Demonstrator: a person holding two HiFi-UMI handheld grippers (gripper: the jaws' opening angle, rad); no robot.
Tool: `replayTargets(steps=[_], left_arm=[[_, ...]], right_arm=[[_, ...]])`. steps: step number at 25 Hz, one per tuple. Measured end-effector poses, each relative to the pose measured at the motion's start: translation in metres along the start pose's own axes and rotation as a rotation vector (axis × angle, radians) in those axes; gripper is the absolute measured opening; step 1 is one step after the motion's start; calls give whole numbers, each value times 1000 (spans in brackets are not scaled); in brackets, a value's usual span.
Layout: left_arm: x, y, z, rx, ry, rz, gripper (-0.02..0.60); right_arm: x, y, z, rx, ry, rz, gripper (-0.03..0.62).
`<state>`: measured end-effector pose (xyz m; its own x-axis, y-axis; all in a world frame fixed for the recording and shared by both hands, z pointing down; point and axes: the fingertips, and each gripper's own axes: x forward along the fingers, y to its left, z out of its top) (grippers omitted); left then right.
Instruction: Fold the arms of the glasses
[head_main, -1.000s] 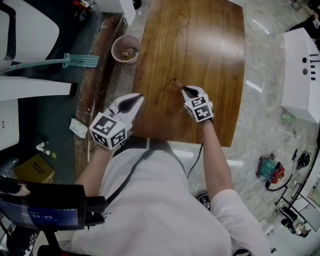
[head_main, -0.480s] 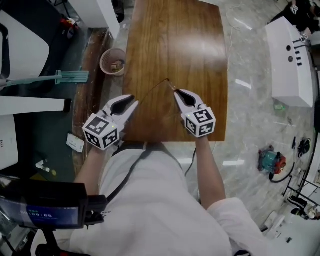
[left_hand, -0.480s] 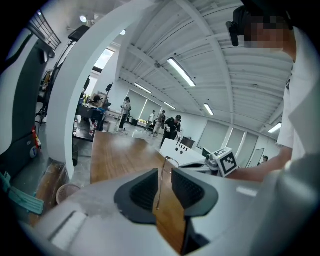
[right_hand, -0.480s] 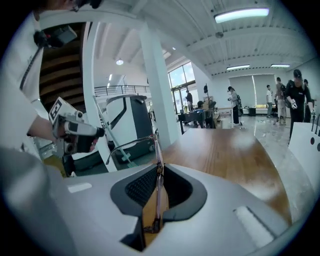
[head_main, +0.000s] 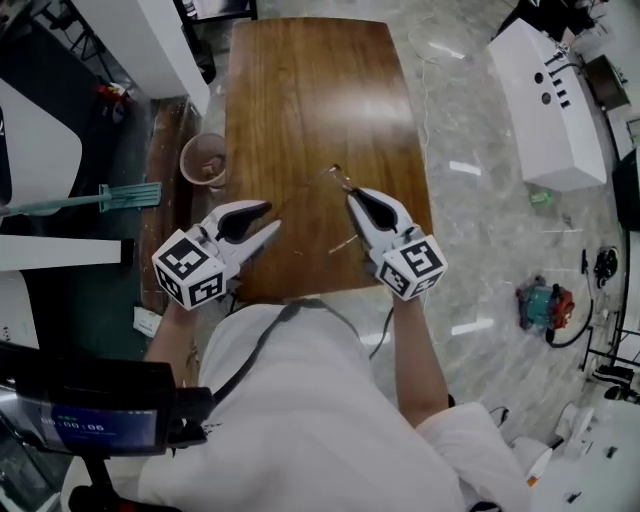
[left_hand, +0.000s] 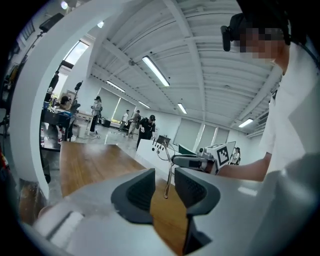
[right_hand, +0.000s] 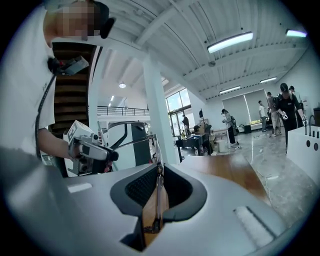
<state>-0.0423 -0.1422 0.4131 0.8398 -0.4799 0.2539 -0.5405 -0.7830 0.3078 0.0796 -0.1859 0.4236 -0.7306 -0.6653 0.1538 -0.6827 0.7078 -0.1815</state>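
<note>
Glasses (right_hand: 159, 195), one pair, pinched in the right tool (head_main: 352, 193)

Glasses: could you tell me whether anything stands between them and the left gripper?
Nothing visible does. Only open air above the table separates the glasses, clamped in the right gripper, from the left gripper, whose empty jaws have just been opening.
</note>
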Motion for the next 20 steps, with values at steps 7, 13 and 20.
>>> replayTargets(steps=[7, 13, 20], left_arm=[[7, -13, 10, 28, 24, -75, 120], [12, -18, 9, 44, 71, -127, 51], [20, -29, -3, 43, 126, -183, 23]], right_arm=[[-17, -6, 12, -3, -40, -38, 44], [-21, -10, 16, 10, -58, -47, 44], [-18, -10, 19, 44, -77, -40, 43]])
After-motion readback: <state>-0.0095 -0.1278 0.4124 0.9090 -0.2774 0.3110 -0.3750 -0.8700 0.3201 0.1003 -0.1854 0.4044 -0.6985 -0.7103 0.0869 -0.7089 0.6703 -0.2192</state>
